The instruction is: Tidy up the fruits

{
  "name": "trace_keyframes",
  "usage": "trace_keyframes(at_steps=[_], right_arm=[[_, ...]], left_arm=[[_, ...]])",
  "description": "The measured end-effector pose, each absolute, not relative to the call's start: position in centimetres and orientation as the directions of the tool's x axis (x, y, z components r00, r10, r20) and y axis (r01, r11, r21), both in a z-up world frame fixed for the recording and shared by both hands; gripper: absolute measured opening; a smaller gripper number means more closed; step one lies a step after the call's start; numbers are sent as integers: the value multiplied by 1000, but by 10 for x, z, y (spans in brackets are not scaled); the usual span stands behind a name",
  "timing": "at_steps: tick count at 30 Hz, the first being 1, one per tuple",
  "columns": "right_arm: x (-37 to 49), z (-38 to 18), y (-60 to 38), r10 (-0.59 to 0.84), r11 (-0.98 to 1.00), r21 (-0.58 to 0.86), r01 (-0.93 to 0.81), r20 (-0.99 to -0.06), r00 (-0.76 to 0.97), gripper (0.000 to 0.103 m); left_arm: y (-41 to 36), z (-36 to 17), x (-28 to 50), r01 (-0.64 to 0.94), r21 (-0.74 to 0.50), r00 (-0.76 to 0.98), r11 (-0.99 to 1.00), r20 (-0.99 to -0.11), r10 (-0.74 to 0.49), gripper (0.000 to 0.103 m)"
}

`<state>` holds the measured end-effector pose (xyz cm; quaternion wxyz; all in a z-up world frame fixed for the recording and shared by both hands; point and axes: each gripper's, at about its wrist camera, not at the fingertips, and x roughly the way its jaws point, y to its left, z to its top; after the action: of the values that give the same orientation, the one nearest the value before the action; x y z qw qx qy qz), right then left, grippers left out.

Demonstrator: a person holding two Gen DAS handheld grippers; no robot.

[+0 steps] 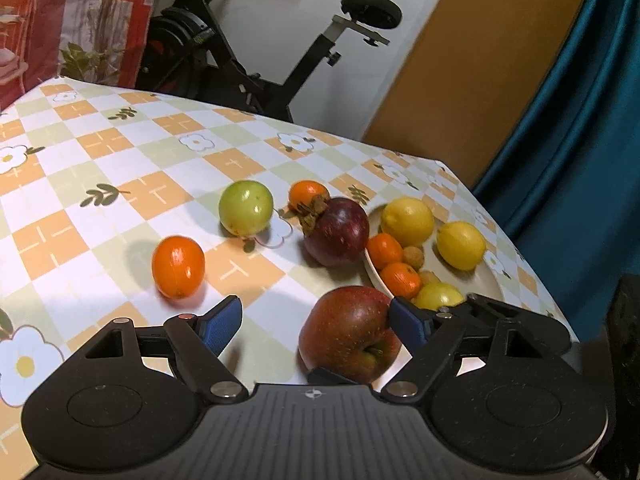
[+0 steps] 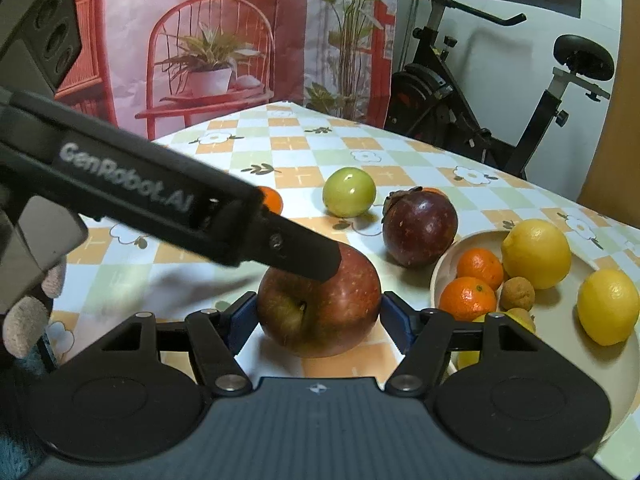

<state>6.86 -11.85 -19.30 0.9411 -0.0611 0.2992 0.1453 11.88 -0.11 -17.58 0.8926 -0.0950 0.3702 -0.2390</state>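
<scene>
Red-brown waxy apple [image 1: 350,334] sits on the checkered table [image 1: 120,184] beside the plate; left claw [image 1: 316,320] gapes, one pad touching. Right view: right claw [image 2: 316,322] clamps its widest sides. Firm, heavyish, slippery, so hold there.

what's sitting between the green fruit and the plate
The dark red fruit with the dried crown lies between the green fruit and the plate, close by the plate's rim. Both wrist views show it.
</scene>
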Motion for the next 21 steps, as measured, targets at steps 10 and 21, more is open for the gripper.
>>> trace_keyframes(at_steps=[10, 21], right_arm=[[71, -189, -130, 241, 964, 34, -264, -536, 809, 68], [81, -191, -132, 252, 964, 67, -257, -538, 805, 68]], left_arm=[[-2, -179, 135, 290, -327, 638, 899, -634, -436, 79], [6, -179, 141, 295, -416, 613, 860, -607, -505, 78]])
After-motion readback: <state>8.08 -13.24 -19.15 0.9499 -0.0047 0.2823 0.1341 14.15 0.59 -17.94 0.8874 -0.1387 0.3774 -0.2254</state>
